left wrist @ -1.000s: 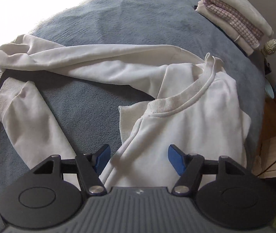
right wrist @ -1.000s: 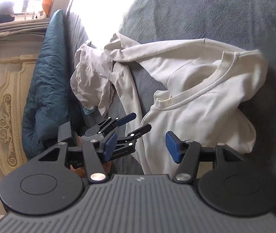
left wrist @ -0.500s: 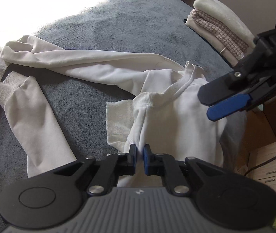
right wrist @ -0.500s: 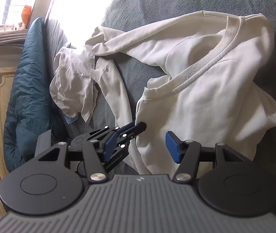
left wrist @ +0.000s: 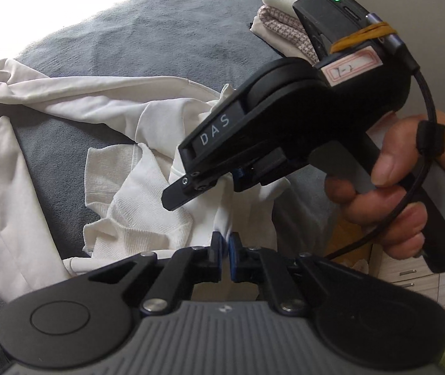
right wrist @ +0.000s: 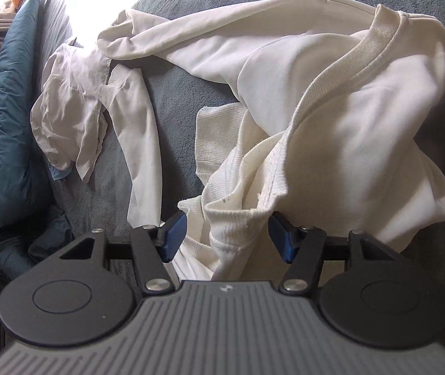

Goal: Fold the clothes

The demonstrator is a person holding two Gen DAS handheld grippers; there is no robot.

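A white sweatshirt [left wrist: 135, 168] lies crumpled on a grey blanket [left wrist: 160, 37], its sleeves stretched to the left. My left gripper [left wrist: 225, 247] is shut on a pinch of its body fabric near the ribbed hem. My right gripper [right wrist: 227, 237] is open, its blue pads [right wrist: 280, 239] on either side of the bunched ribbed hem [right wrist: 235, 222] of the sweatshirt [right wrist: 347, 118]. In the left wrist view the right gripper [left wrist: 197, 187] reaches in from the right, held in a hand, just above the cloth.
A stack of folded clothes [left wrist: 282, 25] sits at the blanket's far right edge. A crumpled pale garment [right wrist: 69, 109] lies beside a dark teal duvet [right wrist: 0, 131] at the left. Wooden drawers [left wrist: 410, 278] stand at the right.
My left gripper closed on the sweatshirt fabric and lifted it slightly. My right gripper moved in close over the hem, staying open, and now fills much of the left wrist view.
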